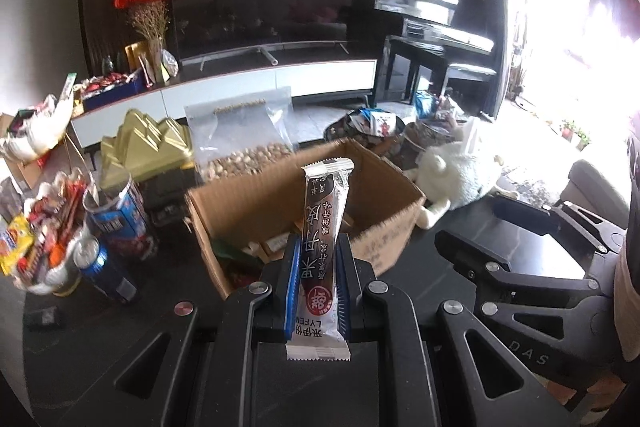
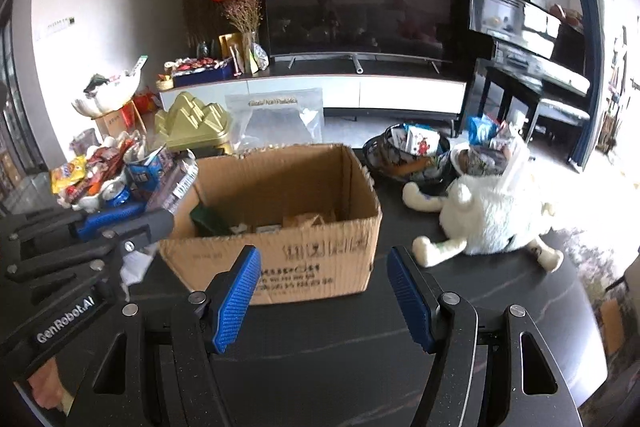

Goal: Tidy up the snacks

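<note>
Fingers of the left gripper [image 1: 318, 279] clamp a snack bar [image 1: 324, 239], upright, angled down toward the cardboard box [image 2: 280, 227]. Beside it, the right gripper [image 2: 324, 279] tilts likewise, jaws apart and empty. Behind the box stands a bag of nuts [image 1: 244, 139].

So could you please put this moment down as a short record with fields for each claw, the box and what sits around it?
left claw: shut on a snack bar, held upright
right claw: open, nothing in it
cardboard box: open top, some items inside
beside the box: white plush toy on one side, blue cans on the other
behind the box: bag of nuts
</note>
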Tool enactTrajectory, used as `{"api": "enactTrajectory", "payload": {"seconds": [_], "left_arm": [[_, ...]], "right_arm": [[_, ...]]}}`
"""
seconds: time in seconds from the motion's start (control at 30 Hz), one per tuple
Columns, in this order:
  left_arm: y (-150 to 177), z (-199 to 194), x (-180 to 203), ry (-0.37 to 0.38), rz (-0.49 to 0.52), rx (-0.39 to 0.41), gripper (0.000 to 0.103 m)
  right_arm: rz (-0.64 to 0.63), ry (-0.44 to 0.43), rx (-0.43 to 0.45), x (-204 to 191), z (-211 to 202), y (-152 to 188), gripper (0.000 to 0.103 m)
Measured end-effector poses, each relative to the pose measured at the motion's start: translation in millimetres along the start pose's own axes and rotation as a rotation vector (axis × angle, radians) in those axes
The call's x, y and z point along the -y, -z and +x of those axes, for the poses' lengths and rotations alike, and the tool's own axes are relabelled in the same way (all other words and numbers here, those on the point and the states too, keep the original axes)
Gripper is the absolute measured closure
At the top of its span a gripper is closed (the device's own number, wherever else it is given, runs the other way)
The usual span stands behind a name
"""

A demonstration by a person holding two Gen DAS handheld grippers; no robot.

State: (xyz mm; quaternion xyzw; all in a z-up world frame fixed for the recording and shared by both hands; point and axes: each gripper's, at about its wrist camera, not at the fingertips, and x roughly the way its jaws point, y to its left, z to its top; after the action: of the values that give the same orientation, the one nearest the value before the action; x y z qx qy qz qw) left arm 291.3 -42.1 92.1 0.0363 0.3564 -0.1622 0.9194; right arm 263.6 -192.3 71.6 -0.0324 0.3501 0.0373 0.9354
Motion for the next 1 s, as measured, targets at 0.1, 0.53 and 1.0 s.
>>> {"api": "enactTrajectory", "payload": {"seconds": [0.1,0.53,1.0], "left_arm": [[-14.1,7.4,-3.9,-0.016,0.009,-0.008,0.086],[-40.6,37.2,-22.1,-0.123,-0.036,-0.042,0.067],[3.8,-14.3,-24.1,-0.238,-0.079,0.013,0.036]], "right_arm": [[-0.011,0.011,-0.007,-1.7,6.4,-12.5,0.037],[-0.021,0.031,-0.058,-0.8,34.5,-49.5,0.037],[-0.034,-0.007,-0.058,-8.0,15.9,-25.5,0.03]]}}
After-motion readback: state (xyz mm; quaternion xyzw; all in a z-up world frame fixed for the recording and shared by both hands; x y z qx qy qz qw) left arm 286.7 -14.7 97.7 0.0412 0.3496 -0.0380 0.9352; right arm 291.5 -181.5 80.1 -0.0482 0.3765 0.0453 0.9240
